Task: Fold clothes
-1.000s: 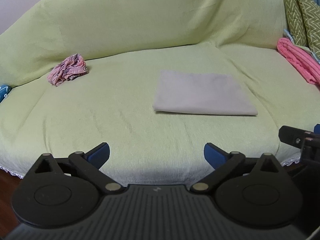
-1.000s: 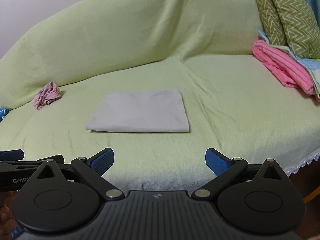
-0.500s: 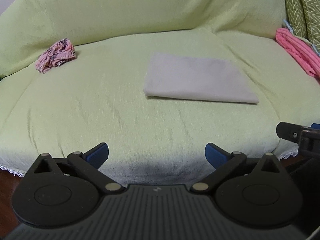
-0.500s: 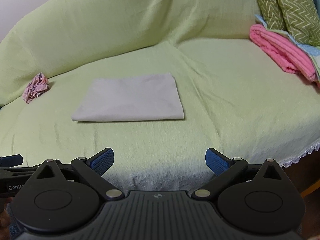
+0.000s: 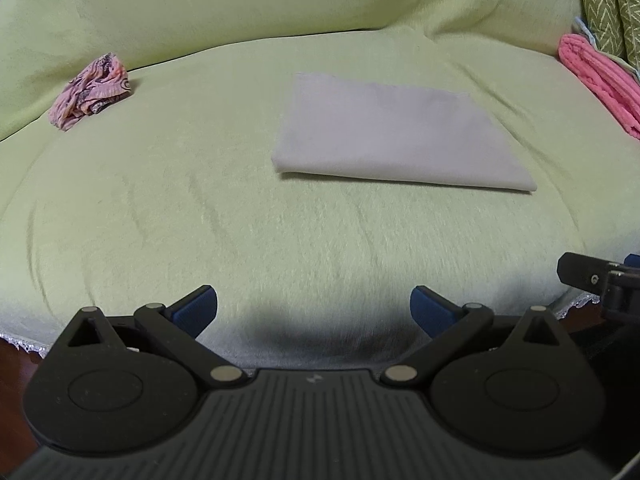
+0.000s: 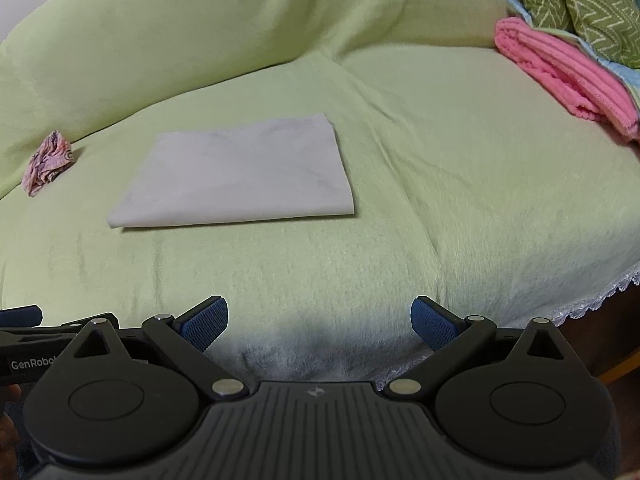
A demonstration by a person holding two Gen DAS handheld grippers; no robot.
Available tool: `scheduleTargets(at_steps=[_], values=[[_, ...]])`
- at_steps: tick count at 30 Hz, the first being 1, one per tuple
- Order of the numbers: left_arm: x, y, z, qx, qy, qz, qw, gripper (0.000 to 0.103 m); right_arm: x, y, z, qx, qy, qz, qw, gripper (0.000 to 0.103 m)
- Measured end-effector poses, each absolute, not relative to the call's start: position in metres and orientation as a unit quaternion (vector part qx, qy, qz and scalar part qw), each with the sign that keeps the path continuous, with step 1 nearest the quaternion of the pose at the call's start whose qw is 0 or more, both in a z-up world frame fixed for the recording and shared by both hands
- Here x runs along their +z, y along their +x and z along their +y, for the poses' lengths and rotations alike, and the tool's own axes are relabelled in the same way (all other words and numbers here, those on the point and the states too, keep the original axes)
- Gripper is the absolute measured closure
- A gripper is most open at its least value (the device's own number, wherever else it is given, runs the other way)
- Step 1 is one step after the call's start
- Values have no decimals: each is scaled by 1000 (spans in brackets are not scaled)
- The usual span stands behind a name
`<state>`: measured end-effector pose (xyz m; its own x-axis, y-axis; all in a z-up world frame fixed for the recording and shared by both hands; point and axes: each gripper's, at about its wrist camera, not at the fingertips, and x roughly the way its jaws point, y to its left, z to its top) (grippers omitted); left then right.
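Left wrist view: both grippers spread wide and empty above the sofa's front edge, folded grey cloth ahead.

Left wrist view alone shows the right gripper's (image 5: 600, 280) black tip, well right of the left gripper (image 5: 314, 310); right wrist view alone shows the left gripper's arm marked "GenRobo" and the lace trim (image 6: 592, 304) running along the right. From the right gripper (image 6: 320, 318), released with nothing between its blue pads, a crumpled pink patterned garment (image 6: 46, 162) lies far ahead-left, the grey folded cloth (image 6: 240, 174) flat ahead and slightly left on the green sofa cover (image 6: 460, 200), a pink folded towel (image 6: 560, 76) far ahead-right, touching the zigzag cushions (image 6: 588, 4) behind it.
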<state>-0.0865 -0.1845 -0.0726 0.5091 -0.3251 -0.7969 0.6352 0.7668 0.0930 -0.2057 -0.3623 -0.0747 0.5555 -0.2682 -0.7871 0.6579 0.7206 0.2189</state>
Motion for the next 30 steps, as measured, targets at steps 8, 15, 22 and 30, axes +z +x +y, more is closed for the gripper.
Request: scheduleTargets(at_steps=[8, 15, 22, 30], values=[[-79, -73, -200, -288, 198, 404, 845, 1, -77, -195, -372, -272, 250, 370, 853, 2], [-84, -60, -217, -299, 202, 403, 841, 1, -79, -186, -383, -273, 238, 361, 860, 2], [-83, -26, -210, -288, 202, 408, 843, 1, -80, -163, -362, -232, 74, 327, 913, 2], [-71, 39, -175, -268, 150, 433, 847, 1, -118, -105, -283, -126, -262, 292, 911, 22]])
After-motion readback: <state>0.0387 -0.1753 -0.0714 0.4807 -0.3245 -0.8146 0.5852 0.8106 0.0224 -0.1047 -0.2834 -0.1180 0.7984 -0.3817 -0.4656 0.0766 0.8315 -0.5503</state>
